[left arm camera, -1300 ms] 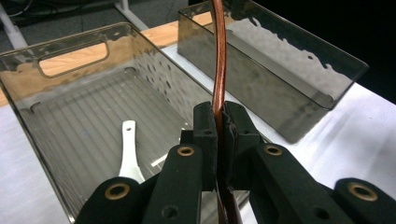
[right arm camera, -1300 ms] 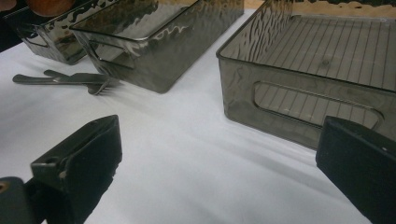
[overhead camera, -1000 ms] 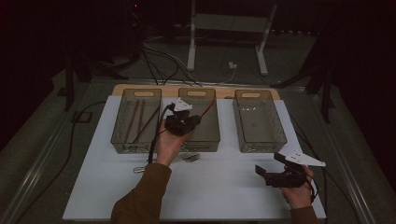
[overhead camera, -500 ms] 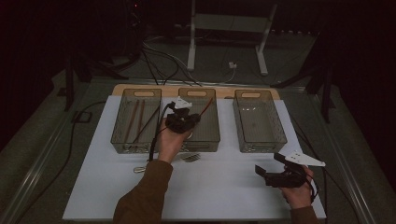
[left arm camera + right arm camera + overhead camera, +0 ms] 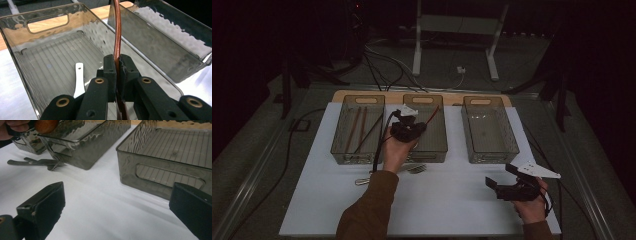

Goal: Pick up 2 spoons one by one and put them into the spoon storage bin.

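My left gripper [image 5: 408,126] hovers over the near part of the middle clear bin [image 5: 424,98] and is shut on a brown wooden spoon. In the left gripper view its jaws [image 5: 117,62] pinch the spoon's reddish handle [image 5: 117,27], which rises forward over the bin [image 5: 47,22]. The spoon's round bowl [image 5: 46,125] shows at the top left of the right gripper view. A white spoon [image 5: 79,76] lies on the bin floor. My right gripper [image 5: 502,185] rests low over the white mat at the front right, open, with nothing between its jaws [image 5: 117,195].
The left bin [image 5: 358,100] holds chopsticks; the right bin [image 5: 490,102] [image 5: 160,175] has nothing in it. Metal forks [image 5: 414,168] [image 5: 37,162] lie on the white mat [image 5: 452,210] before the middle bin, and another utensil [image 5: 361,181] lies by the left sleeve.
The left hand and forearm have shifted only slightly, with the spoon still gripped. The right gripper has not moved.
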### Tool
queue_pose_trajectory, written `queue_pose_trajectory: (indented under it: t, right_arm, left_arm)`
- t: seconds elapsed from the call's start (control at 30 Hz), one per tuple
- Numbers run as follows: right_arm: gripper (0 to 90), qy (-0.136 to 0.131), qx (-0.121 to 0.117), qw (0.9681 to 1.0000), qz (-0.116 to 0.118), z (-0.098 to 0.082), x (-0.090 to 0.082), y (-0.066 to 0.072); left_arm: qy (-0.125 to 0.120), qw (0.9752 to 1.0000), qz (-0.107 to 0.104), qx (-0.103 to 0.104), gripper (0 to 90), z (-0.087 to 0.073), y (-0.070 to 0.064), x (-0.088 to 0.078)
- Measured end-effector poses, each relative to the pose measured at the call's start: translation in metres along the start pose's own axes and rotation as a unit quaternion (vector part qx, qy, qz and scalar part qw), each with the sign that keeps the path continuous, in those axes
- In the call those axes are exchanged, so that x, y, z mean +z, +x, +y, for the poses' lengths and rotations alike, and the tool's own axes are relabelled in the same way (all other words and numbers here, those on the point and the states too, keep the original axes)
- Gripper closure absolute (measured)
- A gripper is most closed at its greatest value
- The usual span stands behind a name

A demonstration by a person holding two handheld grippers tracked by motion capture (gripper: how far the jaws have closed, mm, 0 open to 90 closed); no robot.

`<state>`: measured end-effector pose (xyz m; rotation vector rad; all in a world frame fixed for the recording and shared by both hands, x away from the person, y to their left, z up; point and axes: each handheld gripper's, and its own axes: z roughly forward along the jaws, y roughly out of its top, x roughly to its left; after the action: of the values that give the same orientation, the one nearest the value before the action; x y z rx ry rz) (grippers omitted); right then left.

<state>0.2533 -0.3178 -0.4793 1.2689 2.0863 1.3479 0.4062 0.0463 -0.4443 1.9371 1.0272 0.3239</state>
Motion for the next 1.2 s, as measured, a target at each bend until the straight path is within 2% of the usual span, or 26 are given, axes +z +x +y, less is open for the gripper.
queue_pose_trajectory:
  t: [0.4, 1.2]
  right_arm:
    - [0.3, 0.001, 0.000, 1.0000, 0.001, 0.000, 0.000, 0.000]
    - [0.3, 0.001, -0.001, 1.0000, 0.001, 0.000, 0.000, 0.000]
  left_arm:
    - [0.016, 0.9999, -0.002, -0.006, 85.9, -0.004, 0.005, 0.008]
    - [0.047, 0.9988, 0.005, -0.010, 85.7, -0.011, 0.006, 0.022]
